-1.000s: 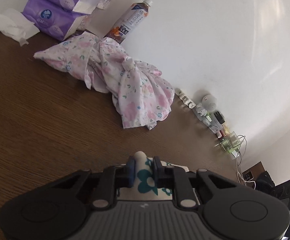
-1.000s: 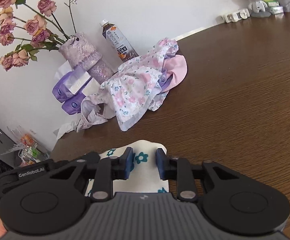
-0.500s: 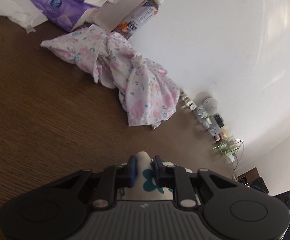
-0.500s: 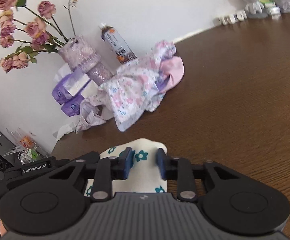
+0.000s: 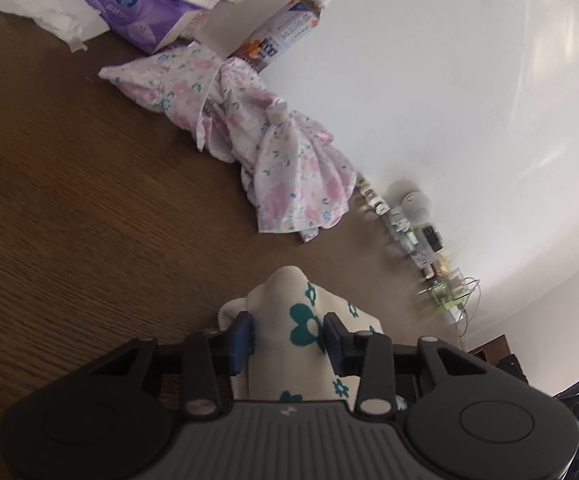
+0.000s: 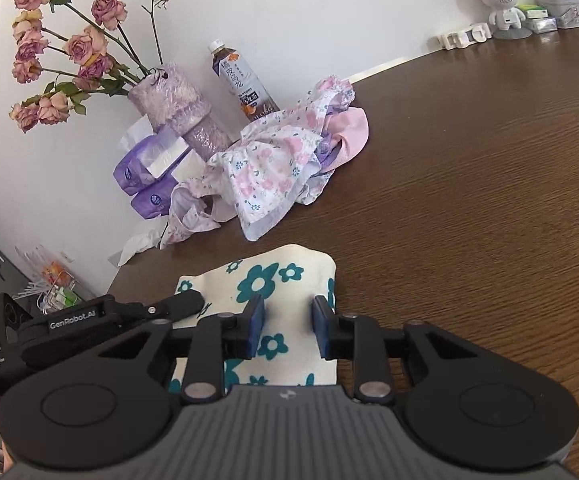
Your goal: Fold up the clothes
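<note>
Left wrist view: the left tool point(image 5: 287, 338) stands with its jaws parted, and a raised hump of the cream cloth point(image 5: 295, 320) with teal flower print rises between them. The blue pads look to sit just beside the cloth's flanks rather than pinching it, though I cannot tell if they touch. The cloth is soft, thick-looking knit, bunched into a rounded peak pointing away from the tool along its fingers. Further off on the brown wood-grain desk point(image 5: 69, 200) lies a crumpled pink floral garment point(image 5: 249, 136), thin and wrinkled, stretched in a long heap toward the wall, well apart from the tool.

Right wrist view: the right tool point(image 6: 287, 326) is also parted, its jaws hovering over the same cream cloth point(image 6: 273, 276), which lies here flatter, as a rough rectangle with one rounded far corner, its long axis running straight ahead from the tool. The left tool's finger point(image 6: 177, 306) reaches onto the cloth's left edge. The floral garment point(image 6: 265, 164) sits beyond, near a tea bottle point(image 6: 237, 80) and a vase point(image 6: 177, 112).

Both tools are at the cream cloth, each equally close; any further fold would turn on that forward-running axis. Whether the cloth is already folded as wanted or midway, the views do not settle.
</note>
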### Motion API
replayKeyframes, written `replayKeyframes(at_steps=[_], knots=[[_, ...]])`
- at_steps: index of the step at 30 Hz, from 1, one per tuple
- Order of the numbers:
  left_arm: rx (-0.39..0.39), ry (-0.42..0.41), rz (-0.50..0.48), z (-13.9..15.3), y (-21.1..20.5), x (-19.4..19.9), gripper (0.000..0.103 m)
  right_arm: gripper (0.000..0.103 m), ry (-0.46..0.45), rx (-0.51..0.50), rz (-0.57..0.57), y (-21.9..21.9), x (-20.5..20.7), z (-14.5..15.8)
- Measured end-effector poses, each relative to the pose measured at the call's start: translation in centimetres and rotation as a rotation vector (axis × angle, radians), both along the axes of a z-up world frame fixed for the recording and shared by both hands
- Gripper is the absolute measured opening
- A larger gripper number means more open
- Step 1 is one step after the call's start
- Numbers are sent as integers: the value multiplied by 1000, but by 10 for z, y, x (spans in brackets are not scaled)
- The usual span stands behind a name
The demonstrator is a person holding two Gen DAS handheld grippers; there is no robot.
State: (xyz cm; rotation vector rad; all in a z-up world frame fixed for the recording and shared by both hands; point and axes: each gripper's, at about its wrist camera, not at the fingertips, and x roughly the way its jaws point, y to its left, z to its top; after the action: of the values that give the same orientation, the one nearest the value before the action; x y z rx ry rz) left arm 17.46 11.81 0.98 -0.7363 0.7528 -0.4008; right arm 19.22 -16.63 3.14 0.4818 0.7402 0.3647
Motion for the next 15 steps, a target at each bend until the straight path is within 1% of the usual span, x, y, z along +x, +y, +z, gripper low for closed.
replayKeyframes(at_steps=[1,2,3,5,6,7,10,11,12,14,15], knots=[[0,0,-4,0,0,-2,41,30,-6,4,0,-2,-4,2],[0,-1,-8,0,-1,-5,49,38,-11,3,7,-5,-8,4],[-1,-1,-12,0,-1,-7,53,45,-18,1,12,-6,-13,6],[9,-5,-36,1,-5,-14,53,46,-35,-23,12,-5,-23,7],[13,4,-47,-1,-8,-16,53,43,-39,-33,16,-3,-24,5],[13,13,-53,-4,-11,-18,53,33,-36,-32,21,0,-23,2],[40,13,-52,-12,-19,-19,53,30,-38,-29,29,7,-23,-2],[30,13,-54,-14,-18,-19,53,30,-32,-21,30,5,-23,-2],[16,18,-51,-15,-16,-20,52,31,-25,-7,30,3,-23,-2],[-6,30,-43,-14,-11,-24,52,38,-7,43,28,-7,-25,-2],[-3,26,-40,-12,-9,-28,52,48,-8,58,35,-11,-29,-3]])
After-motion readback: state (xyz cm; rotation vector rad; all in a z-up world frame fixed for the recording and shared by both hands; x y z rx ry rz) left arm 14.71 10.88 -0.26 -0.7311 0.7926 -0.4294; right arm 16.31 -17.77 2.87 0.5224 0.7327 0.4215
